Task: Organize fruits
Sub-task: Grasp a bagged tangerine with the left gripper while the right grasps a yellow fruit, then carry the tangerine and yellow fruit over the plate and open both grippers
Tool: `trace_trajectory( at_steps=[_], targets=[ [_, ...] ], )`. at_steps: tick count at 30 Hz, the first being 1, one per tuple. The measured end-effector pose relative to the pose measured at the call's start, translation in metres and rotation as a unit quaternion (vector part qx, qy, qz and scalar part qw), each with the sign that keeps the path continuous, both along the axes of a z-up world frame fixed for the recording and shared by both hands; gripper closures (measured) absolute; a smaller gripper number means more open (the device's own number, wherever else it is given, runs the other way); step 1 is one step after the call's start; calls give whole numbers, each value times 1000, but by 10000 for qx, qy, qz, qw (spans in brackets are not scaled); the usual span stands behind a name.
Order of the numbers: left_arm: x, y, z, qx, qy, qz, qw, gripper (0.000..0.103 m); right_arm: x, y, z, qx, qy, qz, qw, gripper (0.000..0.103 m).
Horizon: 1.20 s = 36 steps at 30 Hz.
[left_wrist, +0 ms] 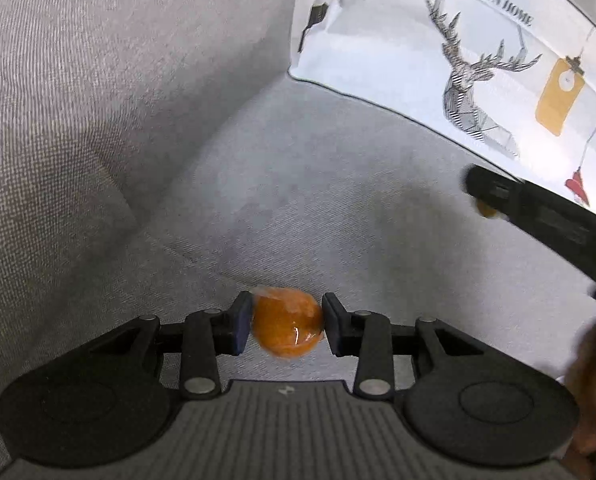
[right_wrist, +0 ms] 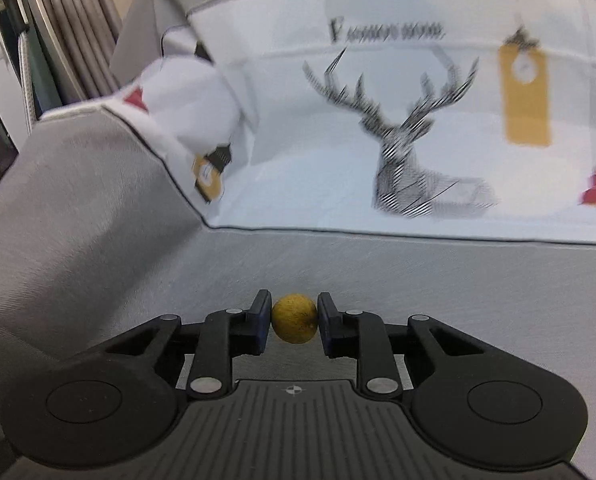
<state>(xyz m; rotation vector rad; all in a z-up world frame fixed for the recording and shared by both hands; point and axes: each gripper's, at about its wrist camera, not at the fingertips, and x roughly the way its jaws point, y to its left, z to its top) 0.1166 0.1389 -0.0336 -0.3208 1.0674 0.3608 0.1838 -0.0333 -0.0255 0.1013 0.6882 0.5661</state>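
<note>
Two fruits are gripped above the grey sofa (left_wrist: 318, 200); the left gripper (left_wrist: 286, 330) is part-closed on a wrapped orange (left_wrist: 285, 326), the right gripper (right_wrist: 293, 324) pinches a small yellow fruit (right_wrist: 294, 323), both seemingly lifted for sorting near the deer cushion (right_wrist: 378, 140).

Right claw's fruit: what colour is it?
Mustard yellow with faint dark speckles, a small round fruit in the right claw; clearest in the right wrist view.
</note>
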Motion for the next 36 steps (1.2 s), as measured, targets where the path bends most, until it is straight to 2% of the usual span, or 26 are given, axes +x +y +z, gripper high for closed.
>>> trace_trajectory(
  at_steps=[7, 11, 13, 17, 22, 28, 33, 36],
  targets=[
    [-12, -23, 14, 207, -362, -450, 9981, 62, -55, -71, 52, 88, -272, -491, 9984, 77],
    [-24, -37, 20, 307, -477, -774, 9954, 62, -109, -108, 80, 88, -595, -724, 9956, 77],
    [-30, -42, 23, 331, -544, -926, 9937, 62, -133, -124, 83, 86, -660, -851, 9941, 77],
    [-43, -51, 29, 405, -651, -1134, 9906, 62, -170, -158, 72, 156, -467, -1255, 9909, 77],
    [-56, -56, 33, 364, -712, -1188, 9897, 62, -190, -182, 57, 291, -215, -1646, 9857, 77],
    [-71, -69, 32, 126, -716, -1261, 9894, 62, -184, -190, 44, -12, -201, -1746, 9844, 77],
    [-74, -88, 33, 194, -798, -1611, 9835, 62, -176, -196, 39, -47, -126, -1807, 9834, 77],
    [-69, -87, 29, 158, -767, -1561, 9846, 62, -173, -193, 37, -198, -168, -1752, 9842, 77]
  ],
)
